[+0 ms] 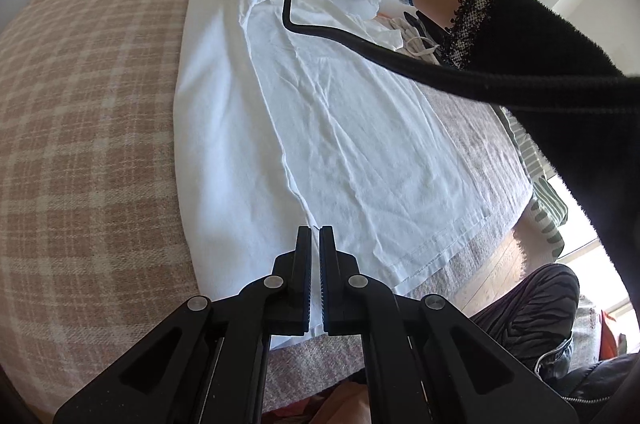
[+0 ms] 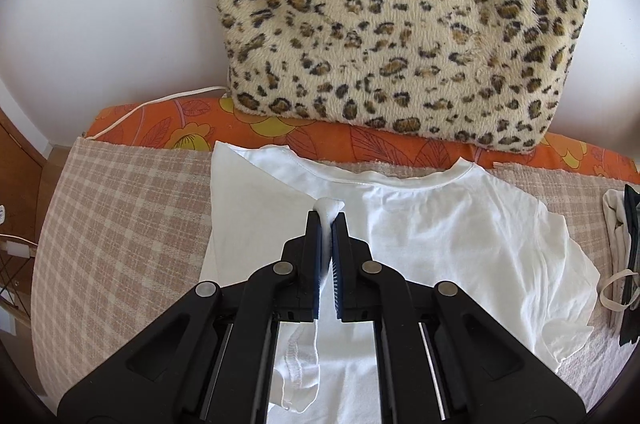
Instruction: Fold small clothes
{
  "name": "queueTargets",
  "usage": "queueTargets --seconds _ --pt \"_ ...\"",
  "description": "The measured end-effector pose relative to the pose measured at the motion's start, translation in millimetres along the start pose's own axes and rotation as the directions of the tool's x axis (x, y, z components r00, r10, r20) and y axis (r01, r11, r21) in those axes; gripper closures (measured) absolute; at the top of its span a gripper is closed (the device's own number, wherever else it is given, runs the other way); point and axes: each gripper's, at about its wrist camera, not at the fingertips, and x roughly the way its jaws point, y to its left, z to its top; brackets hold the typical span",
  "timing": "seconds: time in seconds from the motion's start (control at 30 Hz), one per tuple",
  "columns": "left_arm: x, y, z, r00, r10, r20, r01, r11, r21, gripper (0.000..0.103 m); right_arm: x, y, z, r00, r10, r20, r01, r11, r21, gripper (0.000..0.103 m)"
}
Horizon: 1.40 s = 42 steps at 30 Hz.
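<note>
The white T-shirt [image 2: 440, 244] lies flat on the checked bed cover [image 1: 88, 144], both tools clenched on its folded edge, left tool [image 1: 315, 230] at the hem, right tool [image 2: 327, 218] near the collar, to carry the fold across evenly.

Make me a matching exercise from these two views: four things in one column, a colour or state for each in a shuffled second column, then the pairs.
1. white T-shirt
2. right gripper
3. fuzzy cushion
4. bed cover

A. leopard print
B. beige check
C. shut on a pinch of white cloth
D. lying partly folded on the bed

Pairs: 1-D, 2-C, 3-A, 4-B
</note>
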Motion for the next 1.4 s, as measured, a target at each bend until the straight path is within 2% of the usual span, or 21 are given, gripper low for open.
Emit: queueTargets --seconds 0.17,0.3,0.33,0.4,0.53,0.57,0.63,0.7,0.73,0.83,0.93,0.97,1.0,1.03,1.1,1.17,1.3,1.4 --pt "2 0 -2 1.0 -0.012 -0.024 0.012 1.0 0.008 0.101 10 -16 -9 0.999 -0.031 -0.024 0.031 0.999 0.016 0.097" --pt "-4 -3 -9 0.999 0.031 -0.016 -0.031 0.999 0.028 0.1 17 -21 -11 0.999 -0.026 -0.026 0.027 0.999 0.024 0.097" --pt "-4 -6 -12 0.999 0.033 -0.013 -0.033 0.999 0.031 0.098 19 -22 -12 0.999 -0.018 -0.031 0.018 0.999 0.029 0.097" --pt "-7 -9 -18 0.999 0.038 -0.002 -0.038 0.999 0.039 0.084 22 -18 -13 0.999 -0.017 -0.036 0.018 1.0 0.016 0.097" --pt "-4 -24 -23 1.0 0.031 -0.001 -0.031 0.995 0.1 0.082 27 -11 -17 0.999 -0.014 -0.049 0.014 1.0 -0.001 0.097" --pt "-1 -30 -24 0.999 0.045 -0.008 -0.044 0.991 0.125 0.082 28 -10 -16 0.999 -0.013 -0.05 0.013 1.0 -0.001 0.097" --pt "8 -42 -24 0.996 0.088 -0.017 -0.084 0.982 0.17 0.075 27 -9 -15 0.999 -0.013 -0.05 0.013 1.0 -0.004 0.097" --pt "14 -44 -23 0.992 0.126 -0.021 -0.121 0.977 0.176 0.063 25 -8 -14 0.999 -0.011 -0.047 0.01 1.0 -0.008 0.097" --pt "17 -43 -23 0.99 0.142 -0.028 -0.135 0.977 0.167 0.063 24 -8 -14 0.999 -0.007 -0.046 0.007 1.0 -0.011 0.097" --pt "19 -41 -22 0.989 0.146 -0.034 -0.14 0.978 0.152 0.063 23 -6 -12 0.999 -0.006 -0.042 0.005 1.0 -0.021 0.097" --pt "21 -44 -26 0.988 0.152 -0.01 -0.147 0.97 0.195 0.064 21 -7 -13 0.999 -0.004 -0.041 0.003 1.0 -0.025 0.097" --pt "21 -43 -27 0.987 0.162 0.003 -0.159 0.966 0.204 0.072 21 -8 -14 0.999 -0.003 -0.042 0.002 1.0 -0.028 0.097" --pt "21 -42 -27 0.984 0.178 0.012 -0.176 0.962 0.21 0.09 21 -8 -14 0.999 -0.004 -0.043 0.003 1.0 -0.029 0.097" --pt "19 -36 -26 0.986 0.167 0.011 -0.166 0.965 0.203 0.096 21 -9 -15 0.999 -0.004 -0.043 0.003 1.0 -0.03 0.097" --pt "13 -21 -23 0.995 0.102 0.003 -0.101 0.987 0.127 0.097 22 -9 -15 0.999 -0.003 -0.045 0.001 1.0 -0.026 0.097" --pt "6 -13 -21 0.998 0.057 0.008 -0.057 0.996 0.068 0.097 23 -11 -17 0.999 -0.003 -0.045 0.002 1.0 -0.021 0.097" --pt "-10 -20 -19 0.998 0.012 0.055 -0.017 0.997 0.078 0.097 18 -16 -18 0.999 -0.01 -0.036 0.009 1.0 -0.026 0.097" --pt "-11 -29 -18 0.998 -0.026 0.053 0.021 0.995 0.094 0.097 13 -22 -15 0.999 -0.015 -0.029 0.014 1.0 -0.018 0.097"
